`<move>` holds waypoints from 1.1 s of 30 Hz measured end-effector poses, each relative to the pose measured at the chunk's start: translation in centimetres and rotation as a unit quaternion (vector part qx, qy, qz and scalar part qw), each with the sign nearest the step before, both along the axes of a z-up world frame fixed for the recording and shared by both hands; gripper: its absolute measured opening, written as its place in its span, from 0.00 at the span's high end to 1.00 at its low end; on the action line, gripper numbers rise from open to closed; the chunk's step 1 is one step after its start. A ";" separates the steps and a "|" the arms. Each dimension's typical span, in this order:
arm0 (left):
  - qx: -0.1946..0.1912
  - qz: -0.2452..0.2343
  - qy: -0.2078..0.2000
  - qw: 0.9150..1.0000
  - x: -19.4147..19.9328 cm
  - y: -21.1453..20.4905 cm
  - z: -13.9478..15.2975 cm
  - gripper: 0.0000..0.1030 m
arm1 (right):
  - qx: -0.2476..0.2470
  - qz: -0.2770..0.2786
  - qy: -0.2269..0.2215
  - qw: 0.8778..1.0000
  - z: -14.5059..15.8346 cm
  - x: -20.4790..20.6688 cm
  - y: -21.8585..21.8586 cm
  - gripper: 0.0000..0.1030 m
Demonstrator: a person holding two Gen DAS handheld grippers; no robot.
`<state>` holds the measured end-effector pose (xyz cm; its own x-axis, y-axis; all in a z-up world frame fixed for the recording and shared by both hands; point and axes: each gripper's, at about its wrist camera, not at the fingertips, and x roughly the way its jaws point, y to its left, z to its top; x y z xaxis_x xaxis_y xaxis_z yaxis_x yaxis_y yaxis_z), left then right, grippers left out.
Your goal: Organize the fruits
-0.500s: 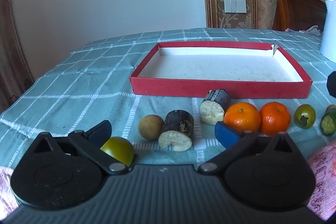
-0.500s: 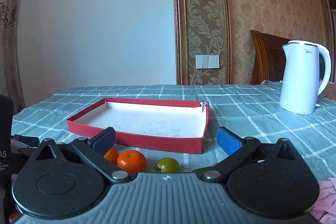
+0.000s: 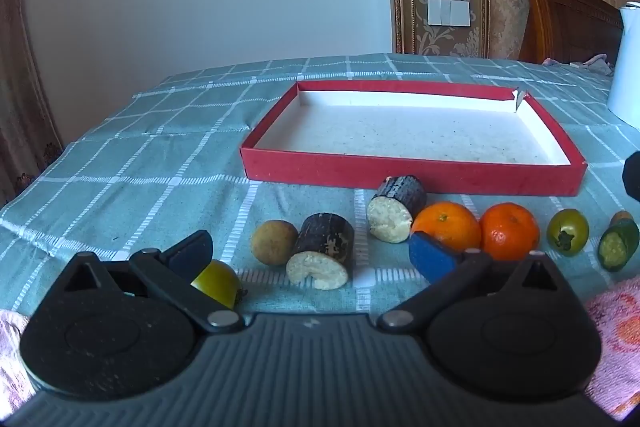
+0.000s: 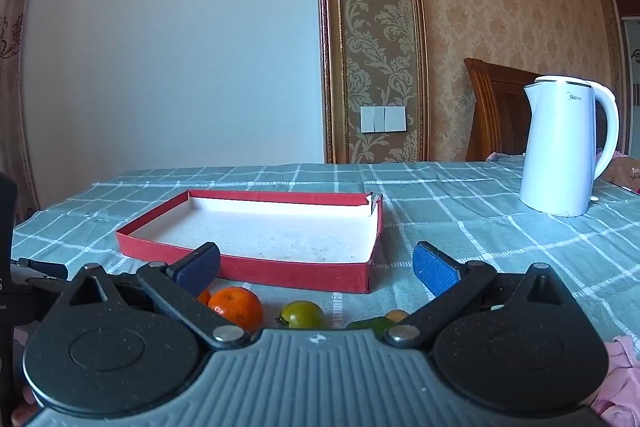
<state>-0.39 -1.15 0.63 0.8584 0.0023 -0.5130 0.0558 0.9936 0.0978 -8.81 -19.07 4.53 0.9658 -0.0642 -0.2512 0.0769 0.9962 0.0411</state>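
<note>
A shallow red box (image 3: 412, 177) with a white inside lies on the checked tablecloth; it also shows in the right wrist view (image 4: 296, 273). In front of it lies a row: a green tomato (image 3: 218, 283), a brown round fruit (image 3: 274, 242), two dark cut pieces (image 3: 322, 255) (image 3: 396, 213), two oranges (image 3: 446, 231) (image 3: 509, 231), another green tomato (image 3: 567, 231) and a cucumber piece (image 3: 618, 250). My left gripper (image 3: 310, 259) is open above the row, empty. My right gripper (image 4: 316, 267) is open and empty above an orange (image 4: 237, 307) and a green tomato (image 4: 302, 314).
A white electric kettle (image 4: 566, 147) stands at the back right of the table. A wooden chair (image 4: 494, 111) is behind it. Pink cloth (image 3: 616, 339) lies at the near right edge. The table's left edge (image 3: 48, 171) drops off near a curtain.
The left wrist view has tilted up and shifted a little; the box and fruits sit lower in frame. Both grippers stay open. No fruit has moved.
</note>
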 end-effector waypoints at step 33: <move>-0.001 -0.012 -0.023 1.000 -0.7 0.1 -0.6 0.00 | -0.007 -0.004 -0.013 1.000 -0.1 -0.7 0.5 0.00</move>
